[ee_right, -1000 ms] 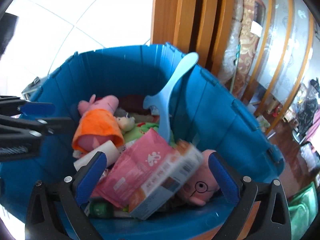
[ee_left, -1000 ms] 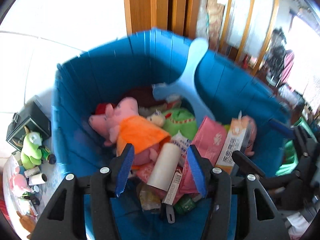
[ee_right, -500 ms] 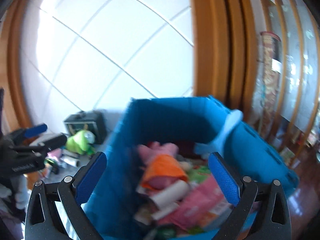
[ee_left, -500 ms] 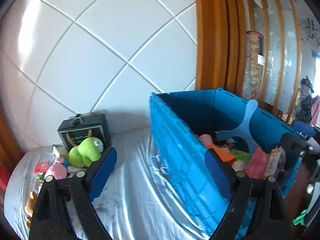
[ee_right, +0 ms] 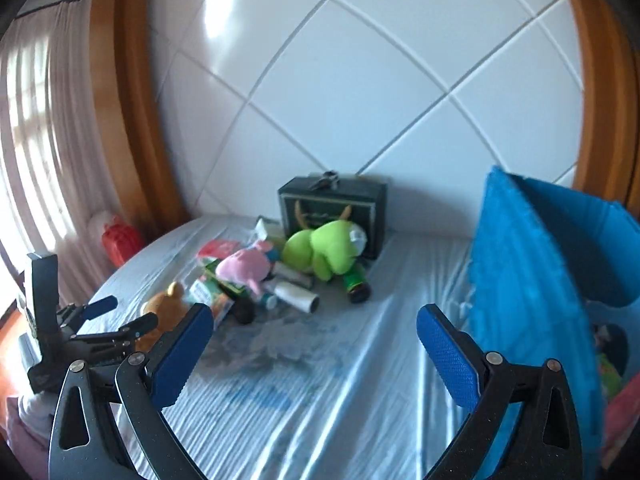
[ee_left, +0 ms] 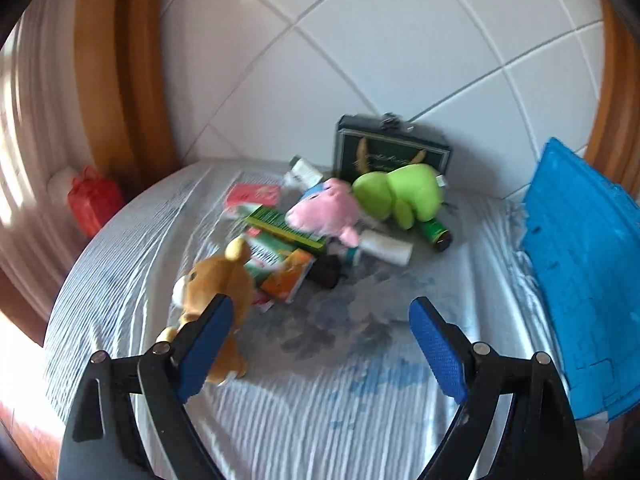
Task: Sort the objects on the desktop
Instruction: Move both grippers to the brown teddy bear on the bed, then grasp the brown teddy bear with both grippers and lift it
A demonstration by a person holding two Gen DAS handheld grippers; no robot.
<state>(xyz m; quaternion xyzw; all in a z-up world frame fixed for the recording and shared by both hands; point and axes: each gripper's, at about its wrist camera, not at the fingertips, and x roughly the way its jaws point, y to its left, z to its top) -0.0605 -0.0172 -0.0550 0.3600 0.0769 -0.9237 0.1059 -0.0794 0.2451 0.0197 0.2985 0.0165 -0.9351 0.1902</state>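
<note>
Both grippers have swung off the blue plastic crate [ee_right: 532,280] toward the pile. From left: brown plush bear [ee_left: 216,284], pink plush pig [ee_left: 324,212], green plush toy [ee_left: 400,194]. Left gripper [ee_left: 316,344] and right gripper [ee_right: 314,338] hover spread and empty, ready for picking.

No lettering on any object is legible.

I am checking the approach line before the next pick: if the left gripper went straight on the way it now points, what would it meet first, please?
Probably the bare cloth in front of the pile. The left gripper is open and empty, with the brown bear by its left finger; beyond lies the dark object. Depth is unclear.
</note>
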